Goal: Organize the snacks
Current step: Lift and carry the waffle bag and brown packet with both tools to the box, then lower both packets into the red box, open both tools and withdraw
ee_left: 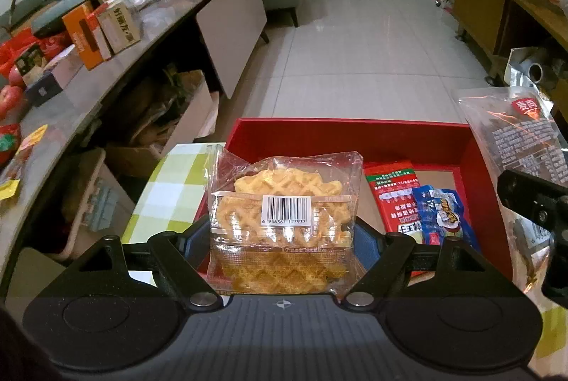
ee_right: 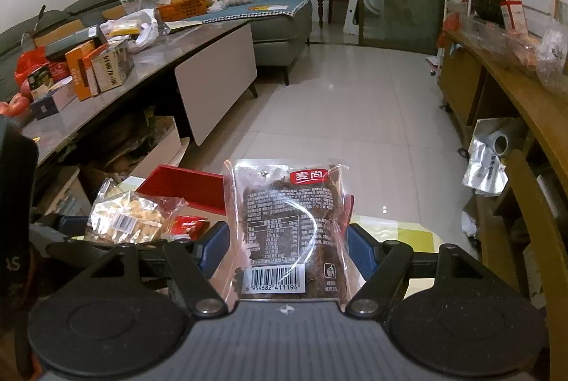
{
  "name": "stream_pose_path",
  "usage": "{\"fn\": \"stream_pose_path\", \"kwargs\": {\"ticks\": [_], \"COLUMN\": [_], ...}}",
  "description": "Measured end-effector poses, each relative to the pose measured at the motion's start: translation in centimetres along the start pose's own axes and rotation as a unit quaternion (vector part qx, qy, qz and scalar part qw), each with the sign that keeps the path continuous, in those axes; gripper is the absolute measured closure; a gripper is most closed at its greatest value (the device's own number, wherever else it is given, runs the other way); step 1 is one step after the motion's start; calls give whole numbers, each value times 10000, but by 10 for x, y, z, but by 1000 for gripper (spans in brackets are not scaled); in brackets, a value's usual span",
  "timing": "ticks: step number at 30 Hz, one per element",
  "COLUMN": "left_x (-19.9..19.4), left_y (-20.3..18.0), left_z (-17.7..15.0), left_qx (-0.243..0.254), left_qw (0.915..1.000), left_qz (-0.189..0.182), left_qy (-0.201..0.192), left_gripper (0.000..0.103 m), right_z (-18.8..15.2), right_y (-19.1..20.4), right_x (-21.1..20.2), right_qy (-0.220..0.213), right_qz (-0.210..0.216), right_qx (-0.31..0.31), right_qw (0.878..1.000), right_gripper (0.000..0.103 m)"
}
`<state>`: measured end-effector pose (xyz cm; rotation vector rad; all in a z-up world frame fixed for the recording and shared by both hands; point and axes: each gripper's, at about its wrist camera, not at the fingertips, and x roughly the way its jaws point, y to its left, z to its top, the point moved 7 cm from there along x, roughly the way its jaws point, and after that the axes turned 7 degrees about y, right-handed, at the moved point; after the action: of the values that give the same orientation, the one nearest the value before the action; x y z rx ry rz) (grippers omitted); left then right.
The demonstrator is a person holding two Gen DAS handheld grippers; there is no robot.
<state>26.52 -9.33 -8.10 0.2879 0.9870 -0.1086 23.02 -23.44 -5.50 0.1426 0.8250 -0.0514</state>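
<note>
I've got the left gripper [ee_left: 282,239] clamped on the waffle pack [ee_left: 284,221], right gripper [ee_right: 284,249] on the dark pack [ee_right: 287,224], both over the red box [ee_left: 355,132]. Slippery wrappers might slide out and miss it.

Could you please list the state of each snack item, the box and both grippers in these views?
Left gripper: shut on the waffle packet.
Clear-wrapped golden waffle packet: sealed, held above the box.
Right gripper: shut on the dark snack packet.
Clear packet of dark brown snack: sealed, held upright.
Red cardboard box: open, partly filled.
Red sachet: lying in the box.
Blue sachet: lying in the box.
</note>
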Motion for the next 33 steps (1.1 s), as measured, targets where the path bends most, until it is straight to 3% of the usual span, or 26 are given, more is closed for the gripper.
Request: {"fn": "stream_pose_path", "kwargs": {"ticks": [11, 20, 33], "left_x": [30, 45, 32], "left_y": [0, -1, -2], "left_z": [10, 8, 10], "left_qx": [-48, 12, 48], "left_qw": [9997, 9990, 9993], "left_qz": [106, 257, 291], "left_qy": [203, 352, 215], "left_gripper": [19, 17, 13], "right_z": [4, -5, 1], "right_y": [-1, -6, -7], "right_x": [45, 70, 54], "right_qy": [182, 445, 291], "right_qz": [160, 261, 132], "right_qx": [159, 330, 210], "right_qw": [9996, 9981, 9993], "right_gripper": [21, 13, 13]}}
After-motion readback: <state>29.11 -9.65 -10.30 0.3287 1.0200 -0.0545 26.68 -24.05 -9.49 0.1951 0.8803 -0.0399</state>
